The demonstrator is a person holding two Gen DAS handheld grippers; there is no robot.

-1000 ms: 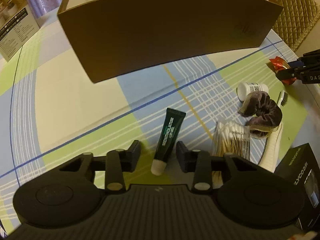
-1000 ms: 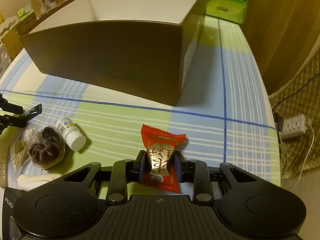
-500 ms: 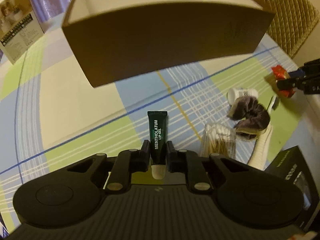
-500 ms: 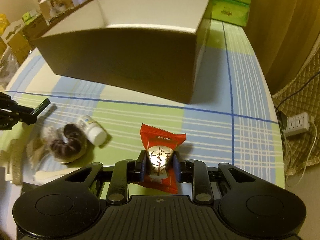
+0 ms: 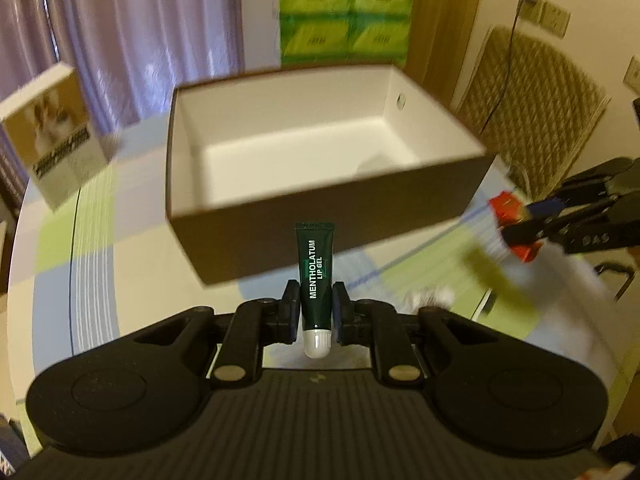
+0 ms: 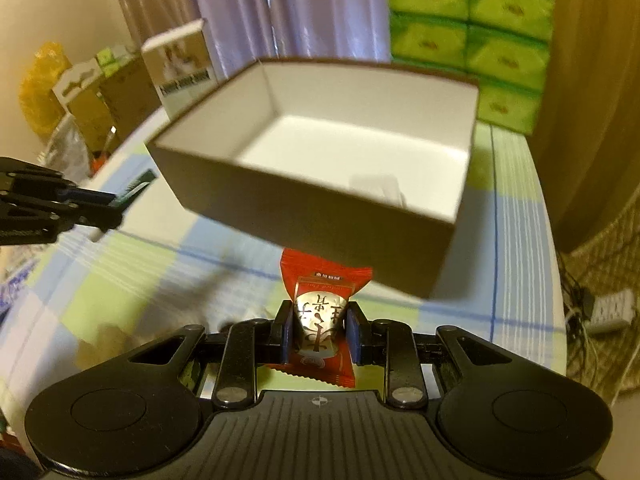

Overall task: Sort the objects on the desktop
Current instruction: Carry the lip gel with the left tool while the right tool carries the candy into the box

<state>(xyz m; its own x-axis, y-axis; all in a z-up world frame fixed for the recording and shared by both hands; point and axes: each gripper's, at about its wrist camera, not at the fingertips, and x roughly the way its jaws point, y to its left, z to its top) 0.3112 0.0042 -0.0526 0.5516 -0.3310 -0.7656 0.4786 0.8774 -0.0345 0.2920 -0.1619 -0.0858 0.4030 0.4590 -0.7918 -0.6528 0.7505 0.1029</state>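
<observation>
We held the light, soft tube (image 5: 316, 276) in the left gripper (image 5: 316, 312) near its cap, and the crinkly packet (image 6: 322, 312) mid-body in the right gripper (image 6: 320, 330), both short of the box (image 5: 320, 208).

blurred: objects on tablecloth (image 5: 428, 296) | box (image 6: 384, 188) contents: pale, unclear | snack packet (image 5: 514, 228) smeared

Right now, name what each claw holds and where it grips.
Left claw: lip gel tube, near its cap. Right claw: red candy packet, across its middle.
</observation>
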